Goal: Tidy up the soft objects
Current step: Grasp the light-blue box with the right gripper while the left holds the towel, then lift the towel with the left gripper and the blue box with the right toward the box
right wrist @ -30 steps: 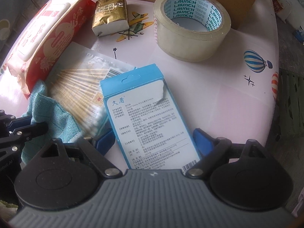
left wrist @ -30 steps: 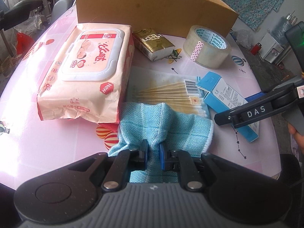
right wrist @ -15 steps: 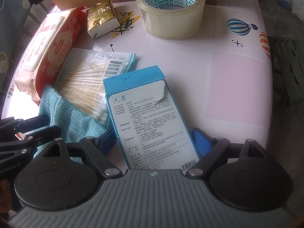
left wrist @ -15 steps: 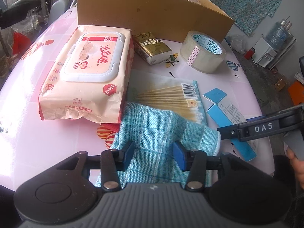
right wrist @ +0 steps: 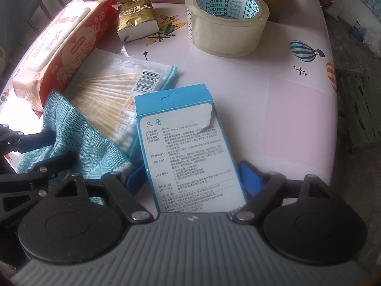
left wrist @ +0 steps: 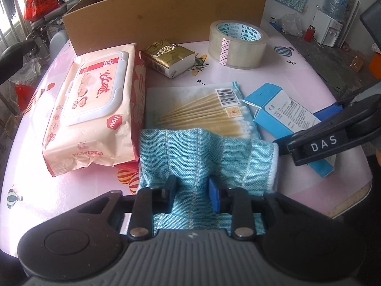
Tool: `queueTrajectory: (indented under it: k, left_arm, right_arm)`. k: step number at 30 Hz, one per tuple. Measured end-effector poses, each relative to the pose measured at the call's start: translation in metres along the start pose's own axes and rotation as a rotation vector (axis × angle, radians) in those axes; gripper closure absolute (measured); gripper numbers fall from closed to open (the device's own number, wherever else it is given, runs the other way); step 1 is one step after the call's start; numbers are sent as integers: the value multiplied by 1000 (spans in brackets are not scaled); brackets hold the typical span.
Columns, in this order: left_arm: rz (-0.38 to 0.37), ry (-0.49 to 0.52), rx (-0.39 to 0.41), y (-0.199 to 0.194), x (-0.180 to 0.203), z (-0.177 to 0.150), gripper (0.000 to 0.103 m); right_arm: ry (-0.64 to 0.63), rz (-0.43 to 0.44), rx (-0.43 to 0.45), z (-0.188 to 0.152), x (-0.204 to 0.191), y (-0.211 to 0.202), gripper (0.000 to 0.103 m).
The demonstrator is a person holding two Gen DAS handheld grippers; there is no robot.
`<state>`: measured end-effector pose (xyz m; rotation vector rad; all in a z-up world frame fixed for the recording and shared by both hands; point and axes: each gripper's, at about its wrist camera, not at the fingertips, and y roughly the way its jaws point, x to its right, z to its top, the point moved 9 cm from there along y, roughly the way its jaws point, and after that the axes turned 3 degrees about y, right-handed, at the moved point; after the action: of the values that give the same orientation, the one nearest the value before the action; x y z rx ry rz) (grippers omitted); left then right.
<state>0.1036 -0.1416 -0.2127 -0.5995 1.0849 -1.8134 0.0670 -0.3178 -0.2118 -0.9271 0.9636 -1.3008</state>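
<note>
A light blue woven cloth [left wrist: 202, 152] lies at the near edge of the pink table [left wrist: 293, 76], partly over a bag of cotton swabs [left wrist: 202, 112]. My left gripper [left wrist: 193, 186] is closing, and its pads pinch a raised fold of the cloth. The cloth [right wrist: 95, 143] and left gripper [right wrist: 47, 155] also show at the left of the right wrist view. My right gripper [right wrist: 190, 178] straddles a blue-and-white carton [right wrist: 188, 147]. Its jaws are closing, with a small gap still at the left pad. A wet-wipes pack [left wrist: 95, 104] and a gold tissue pack [left wrist: 169, 57] lie farther back.
An open cardboard box [left wrist: 166, 16] stands at the back of the table with something white inside. A roll of clear tape [left wrist: 238, 43] sits in front of its right end. The right gripper [left wrist: 321, 140] reaches in from the right over the carton [left wrist: 285, 114].
The left jaws let go of the cloth, spread wide, then narrowed again onto a wider fold. The right jaws have come slightly closer around the carton.
</note>
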Motion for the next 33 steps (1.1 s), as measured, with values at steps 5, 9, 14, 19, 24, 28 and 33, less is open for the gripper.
queueTrajectory:
  k: [5, 9, 14, 19, 24, 28, 33]
  left_arm:
    - [-31, -28, 11, -2, 2, 0, 93]
    - [-100, -91, 29, -14, 0, 0, 93]
    - [-128, -125, 72, -36, -4, 9, 93]
    - [-156, -145, 139, -63, -10, 29, 93]
    - [-172, -152, 220, -93, -19, 60, 93]
    - [-190, -180, 290, -116, -34, 93, 93]
    - [-209, -217, 389, -140, -59, 148, 93]
  right_arm:
    - [23, 22, 31, -4, 3, -6, 25]
    - [76, 52, 62, -8, 9, -19, 25]
    - [106, 57, 113, -10, 14, -40, 25]
    - [121, 65, 184, 0, 18, -69, 25]
    - [108, 72, 271, 21, 19, -105, 25]
    - [80, 86, 354, 48, 17, -140, 25]
    - [31, 110, 462, 97, 8, -182, 25]
